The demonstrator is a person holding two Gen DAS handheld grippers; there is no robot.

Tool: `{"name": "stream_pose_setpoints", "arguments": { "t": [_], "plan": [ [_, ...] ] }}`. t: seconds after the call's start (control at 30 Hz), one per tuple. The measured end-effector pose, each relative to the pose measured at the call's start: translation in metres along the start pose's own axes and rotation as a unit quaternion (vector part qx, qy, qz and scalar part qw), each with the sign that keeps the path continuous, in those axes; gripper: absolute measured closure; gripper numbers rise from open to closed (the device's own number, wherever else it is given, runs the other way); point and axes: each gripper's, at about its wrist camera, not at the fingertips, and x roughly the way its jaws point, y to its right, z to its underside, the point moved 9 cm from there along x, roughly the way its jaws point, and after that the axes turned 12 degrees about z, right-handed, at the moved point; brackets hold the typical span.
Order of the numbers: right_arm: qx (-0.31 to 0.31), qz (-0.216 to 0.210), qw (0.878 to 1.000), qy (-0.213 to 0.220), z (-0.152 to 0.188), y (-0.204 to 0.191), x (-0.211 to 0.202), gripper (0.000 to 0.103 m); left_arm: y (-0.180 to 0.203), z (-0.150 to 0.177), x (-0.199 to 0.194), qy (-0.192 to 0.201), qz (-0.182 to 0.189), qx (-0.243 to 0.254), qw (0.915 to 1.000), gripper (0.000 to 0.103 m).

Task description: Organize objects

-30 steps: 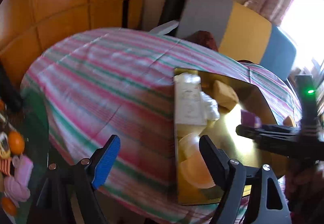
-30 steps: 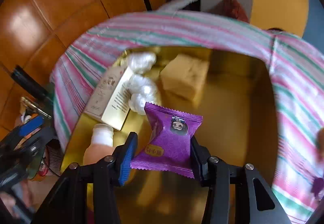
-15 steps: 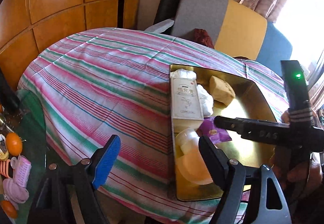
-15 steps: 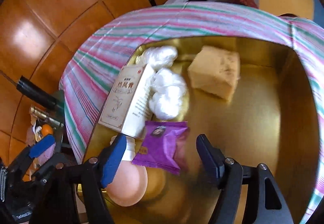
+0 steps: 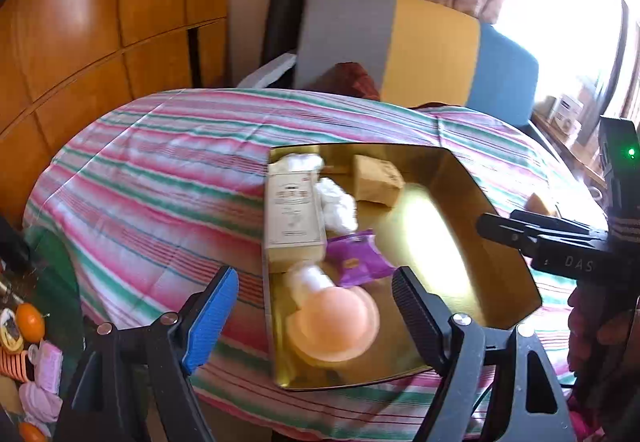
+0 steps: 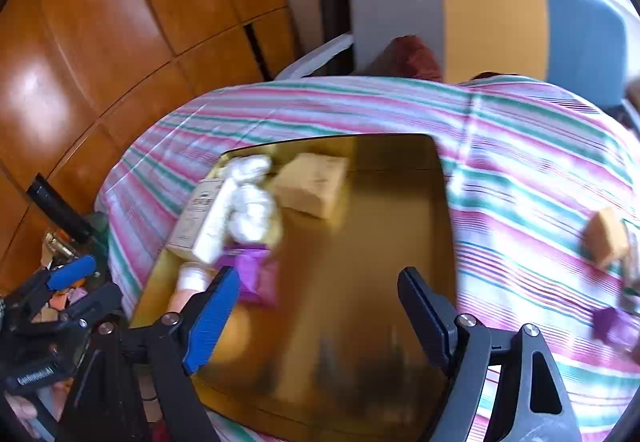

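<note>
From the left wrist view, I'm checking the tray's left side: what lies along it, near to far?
Peach-coloured bottle → purple snack packet → cream carton → white wad at the far corner of the gold tray.

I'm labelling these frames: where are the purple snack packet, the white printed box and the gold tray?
purple snack packet (image 5: 358, 256), left wrist view, wrapper middle
white printed box (image 5: 294, 212), left wrist view, top face
gold tray (image 5: 460, 242), left wrist view, bare floor

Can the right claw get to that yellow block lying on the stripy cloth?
Probably yes. The right claw is open and empty, and the yellow block lies alone on the cloth outside the gold tray.
</note>
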Motion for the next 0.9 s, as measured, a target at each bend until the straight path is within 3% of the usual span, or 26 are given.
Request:
{"name": "stream_pose_setpoints", "arguments": {
  "t": [0.27,0.5,0.7,0.9],
  "plan": [
    [0.036,0.062,0.997,0.016,0.012,0.092,-0.031,0.018,0.046,0.001,0.013,-0.023,0.040,0.029,0.9985,0.022],
    [0.085,0.136,0.987,0.025,0.020,0.188,-0.055,0.018,0.087,-0.001,0.023,-0.038,0.072,0.063,0.9947,0.022],
    [0.132,0.204,0.969,0.041,0.026,0.275,-0.074,0.018,0.122,-0.002,0.032,-0.049,0.092,0.093,0.9902,0.023],
    [0.201,0.269,0.940,0.057,0.038,0.364,-0.088,0.018,0.150,-0.001,0.045,-0.068,0.093,0.126,0.9853,0.027]
  ]
}}
